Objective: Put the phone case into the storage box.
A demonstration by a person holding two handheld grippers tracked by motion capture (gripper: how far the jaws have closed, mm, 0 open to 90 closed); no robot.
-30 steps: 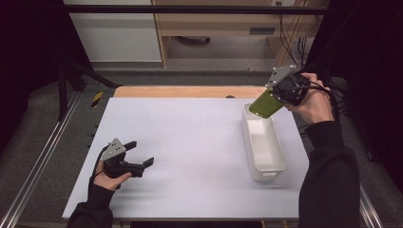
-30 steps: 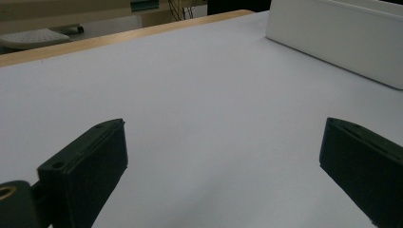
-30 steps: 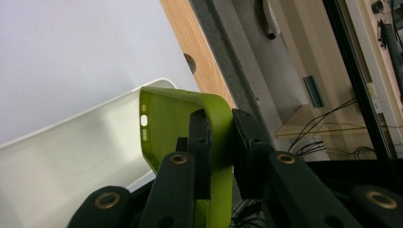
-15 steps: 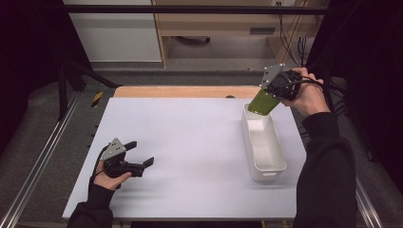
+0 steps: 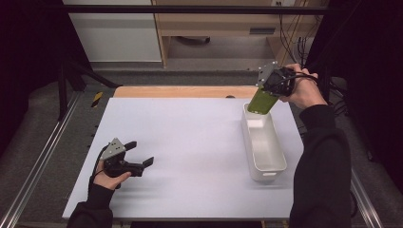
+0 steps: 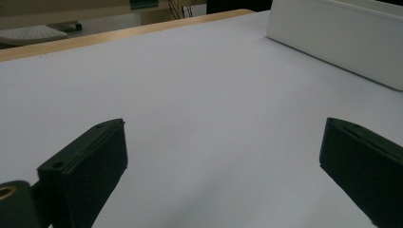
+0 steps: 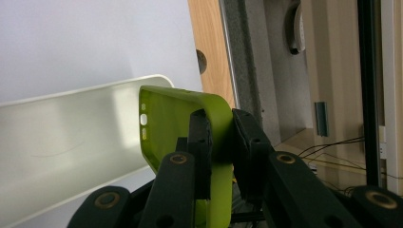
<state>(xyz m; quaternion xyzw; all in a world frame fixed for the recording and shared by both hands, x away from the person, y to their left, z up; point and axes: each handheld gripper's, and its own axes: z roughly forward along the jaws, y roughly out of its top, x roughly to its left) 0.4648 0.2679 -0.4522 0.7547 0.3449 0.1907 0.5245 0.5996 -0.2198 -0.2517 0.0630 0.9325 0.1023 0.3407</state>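
Green phone case [image 5: 262,100] pinched at 1 edge by R gripper [image 5: 272,86], jaws clamped tight, tilted above far end of white bin [image 5: 266,151]. L gripper [image 5: 141,163] wide open, nothing btwn jaws, low on table [image 5: 190,137].

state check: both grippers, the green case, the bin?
left gripper: open, nothing between its jaws, low over the table
right gripper: shut on the green phone case
green phone case: held tilted above the far end of the white bin
white bin: upright on the table, looks empty
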